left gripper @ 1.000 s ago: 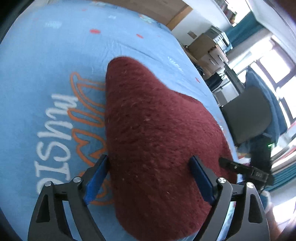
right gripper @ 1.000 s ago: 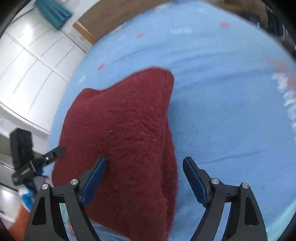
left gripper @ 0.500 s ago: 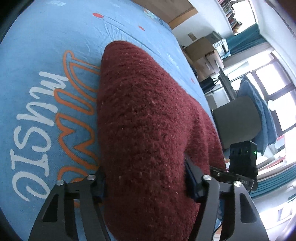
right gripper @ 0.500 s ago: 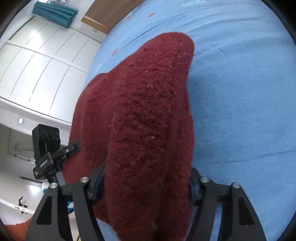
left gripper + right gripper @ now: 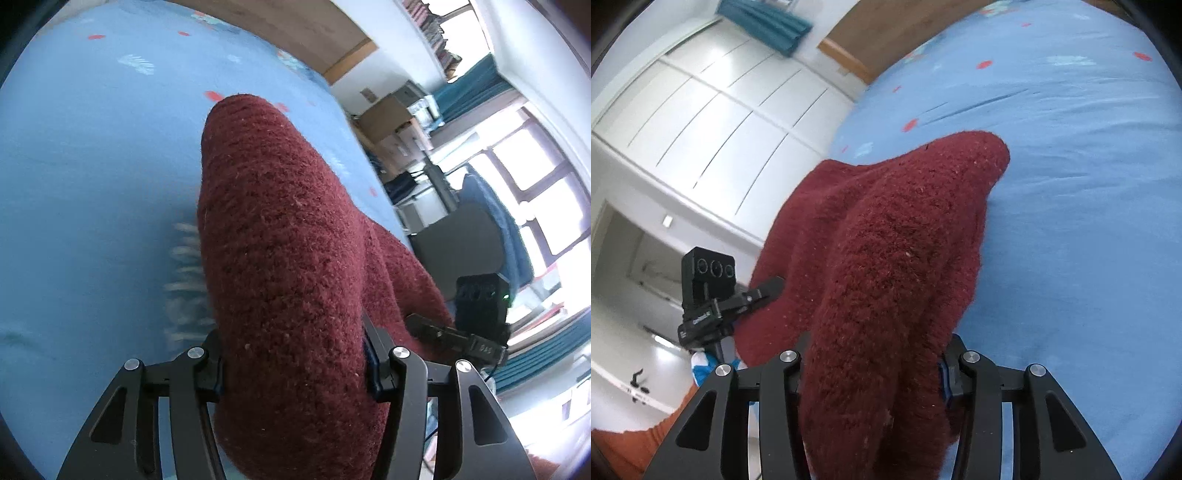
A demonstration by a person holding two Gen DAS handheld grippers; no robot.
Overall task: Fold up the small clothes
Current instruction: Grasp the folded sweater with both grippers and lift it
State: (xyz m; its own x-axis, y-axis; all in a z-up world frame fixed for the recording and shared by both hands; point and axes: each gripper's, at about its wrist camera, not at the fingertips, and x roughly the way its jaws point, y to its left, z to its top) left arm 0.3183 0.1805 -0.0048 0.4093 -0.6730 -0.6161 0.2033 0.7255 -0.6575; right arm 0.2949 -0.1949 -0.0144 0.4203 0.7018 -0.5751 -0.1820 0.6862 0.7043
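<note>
A dark red knitted garment [image 5: 288, 258] hangs between both grippers above a blue bedsheet [image 5: 92, 166]. My left gripper [image 5: 293, 365] is shut on one edge of it; the knit bulges out between the jaws and hides the pads. My right gripper [image 5: 873, 362] is shut on the other edge of the same garment [image 5: 897, 258]. The cloth is lifted and drapes forward, its far end still close to the sheet. Each gripper shows in the other's view, the right one [image 5: 476, 332] at lower right and the left one [image 5: 713, 295] at left.
The blue sheet [image 5: 1071, 221] with small red marks covers the bed. White wardrobe doors [image 5: 701, 110] stand left of the bed. A dark chair [image 5: 465, 243], cardboard boxes [image 5: 388, 118] and a bright window [image 5: 535, 177] lie beyond the bed's right edge.
Both grippers went from open around the garment's edges to shut on it. They then lifted it off the sheet, and the printed lettering on the sheet slid out of the left view.
</note>
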